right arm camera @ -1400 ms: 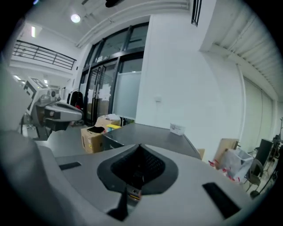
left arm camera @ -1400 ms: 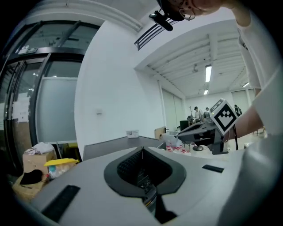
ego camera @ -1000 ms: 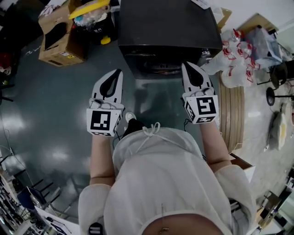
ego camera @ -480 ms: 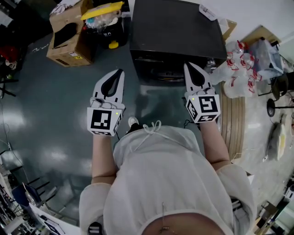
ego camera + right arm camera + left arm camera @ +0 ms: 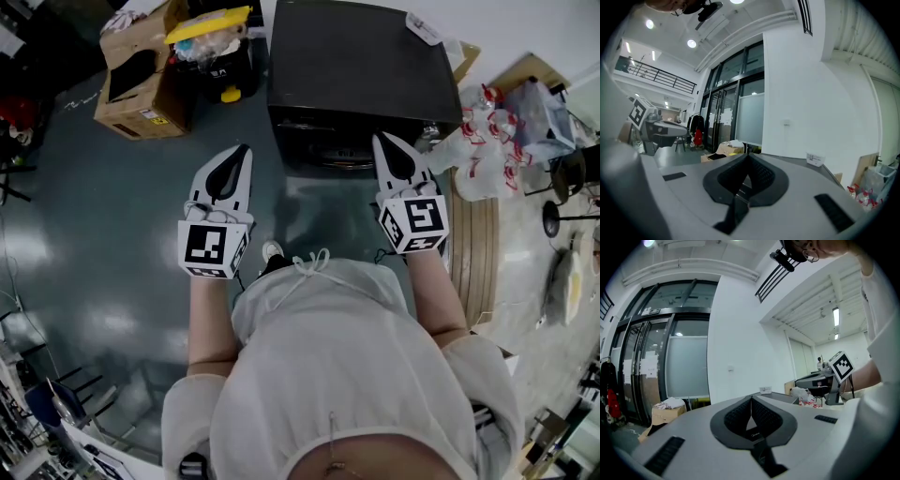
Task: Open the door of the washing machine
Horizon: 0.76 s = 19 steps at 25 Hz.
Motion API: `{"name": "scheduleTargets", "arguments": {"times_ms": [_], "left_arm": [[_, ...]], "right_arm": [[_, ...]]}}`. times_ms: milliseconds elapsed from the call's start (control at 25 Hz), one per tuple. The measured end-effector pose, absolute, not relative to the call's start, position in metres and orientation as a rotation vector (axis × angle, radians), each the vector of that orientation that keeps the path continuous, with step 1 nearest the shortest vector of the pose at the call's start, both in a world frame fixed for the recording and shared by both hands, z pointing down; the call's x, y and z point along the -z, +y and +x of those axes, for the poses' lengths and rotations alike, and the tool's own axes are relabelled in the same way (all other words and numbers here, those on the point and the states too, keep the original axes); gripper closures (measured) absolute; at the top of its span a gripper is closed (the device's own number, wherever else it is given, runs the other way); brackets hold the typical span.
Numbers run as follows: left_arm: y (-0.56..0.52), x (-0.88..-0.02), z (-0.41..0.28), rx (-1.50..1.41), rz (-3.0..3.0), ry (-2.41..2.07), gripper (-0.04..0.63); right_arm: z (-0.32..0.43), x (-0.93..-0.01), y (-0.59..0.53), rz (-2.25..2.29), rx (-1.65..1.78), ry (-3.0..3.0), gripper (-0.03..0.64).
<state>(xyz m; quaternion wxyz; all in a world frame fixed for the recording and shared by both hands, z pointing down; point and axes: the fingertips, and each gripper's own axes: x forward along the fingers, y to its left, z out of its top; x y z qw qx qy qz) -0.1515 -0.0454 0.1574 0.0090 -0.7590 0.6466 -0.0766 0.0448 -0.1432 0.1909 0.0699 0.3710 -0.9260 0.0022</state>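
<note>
Since a second ago the head view has swung: more of the washing machine's [image 5: 361,66] dark top now shows and the cardboard box [image 5: 141,84] sits further right in the picture, while both grippers keep about their old spots in it.

The box stands well off to the left of the left gripper [image 5: 242,152]. That gripper's fingers [image 5: 740,416] are pressed together with nothing between them.

The machine stands on the floor ahead of both grippers, in the space between them, and its round door [image 5: 330,148] faces the person. The door is closed, well to the right of the left fingers and just left of the right ones.

The right gripper [image 5: 381,141] hangs near the machine's front right corner without touching it, its fingers [image 5: 757,173] also shut and empty. White bags [image 5: 478,141] lie to its right.

The door is likely stiff and latched, and its bowl smooth and slippery. It should swing on a hinge once freed. The place to grip is probably a handle or recess at the rim, though none can be made out here.
</note>
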Motion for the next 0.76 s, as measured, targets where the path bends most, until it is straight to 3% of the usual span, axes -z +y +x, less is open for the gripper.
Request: {"name": "scheduleTargets", "arguments": {"times_ms": [760], "left_arm": [[-0.047,-0.16,-0.154,0.234,-2.361,2.047,0.574]], "right_arm": [[0.044,-0.189,-0.133,1.106,0.033,-2.782,0.615]]}}
